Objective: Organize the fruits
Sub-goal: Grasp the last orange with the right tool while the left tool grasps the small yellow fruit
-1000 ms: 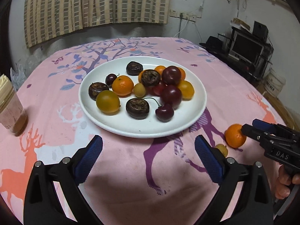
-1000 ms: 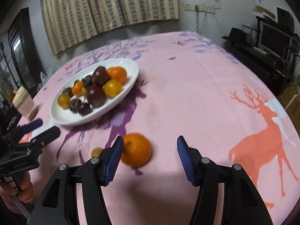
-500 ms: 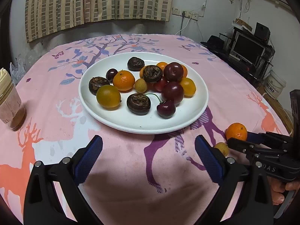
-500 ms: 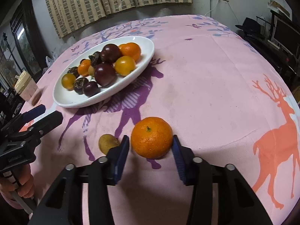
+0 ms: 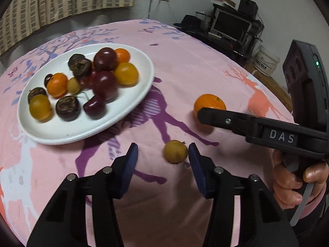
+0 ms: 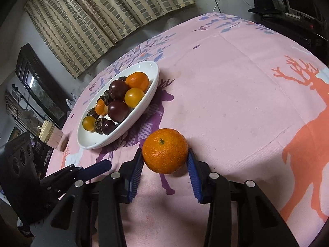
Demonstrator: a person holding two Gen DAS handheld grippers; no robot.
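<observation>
Pink deer-printed tablecloth (image 6: 236,94) over a round tabletop, striped curtain behind. Nearest the near edge: left gripper (image 5: 161,160), blue pads closing around a small yellowish-brown round fruit (image 5: 175,151) — right pad touching or nearly so, left pad well apart. Risk, as a judgement: off-centre in the gap, so likely pushed sideways and rolled along the cloth by a one-sided squeeze before any clamp lands.

Just beyond, toward the tabletop's right side: right gripper (image 6: 165,162) clamped on a bright orange round tangerine (image 6: 165,151), pads at its lower flanks, fruit resting on the cloth. Low grip on a sphere — could pop forward on lifting. Both tools close together; possible collision on the way over.

Farther, toward the left: white oval ceramic plate (image 5: 131,113), already heaped with dark and orange fruits. Crowded — a dropped fruit could bounce off the pile and over the rim.
</observation>
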